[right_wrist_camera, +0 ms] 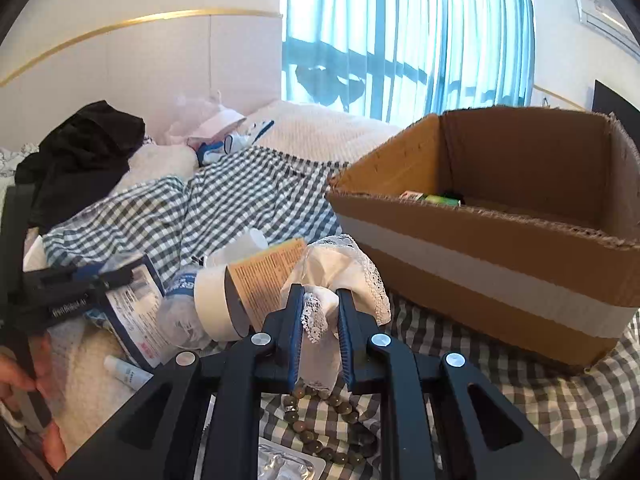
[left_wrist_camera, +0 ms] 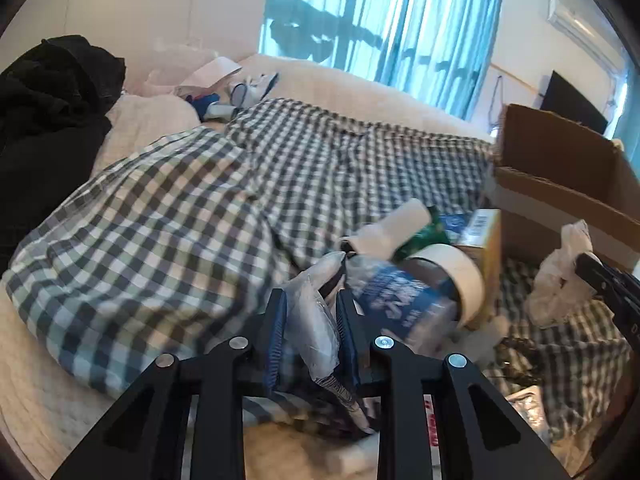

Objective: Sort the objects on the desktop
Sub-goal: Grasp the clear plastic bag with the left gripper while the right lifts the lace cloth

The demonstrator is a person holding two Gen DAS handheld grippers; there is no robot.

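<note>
Left gripper (left_wrist_camera: 312,312): jaws narrow, clamped on a clear plastic pouch (left_wrist_camera: 314,320) just above the bed.
Right gripper (right_wrist_camera: 320,320): jaws narrow, pinching a white lace cloth (right_wrist_camera: 340,276), lifted just left of the box.
Box (right_wrist_camera: 480,248): open cardboard, on the checked blanket (right_wrist_camera: 248,192), a few small items inside.
Pile: tape roll (right_wrist_camera: 212,300), crushed bottle (right_wrist_camera: 180,308) and yellow carton (right_wrist_camera: 264,280) touching one another, between the grippers.
Beads (right_wrist_camera: 332,420): on the blanket, under the right gripper.
Tube (right_wrist_camera: 126,374): on the bed, near the pouch.
</note>
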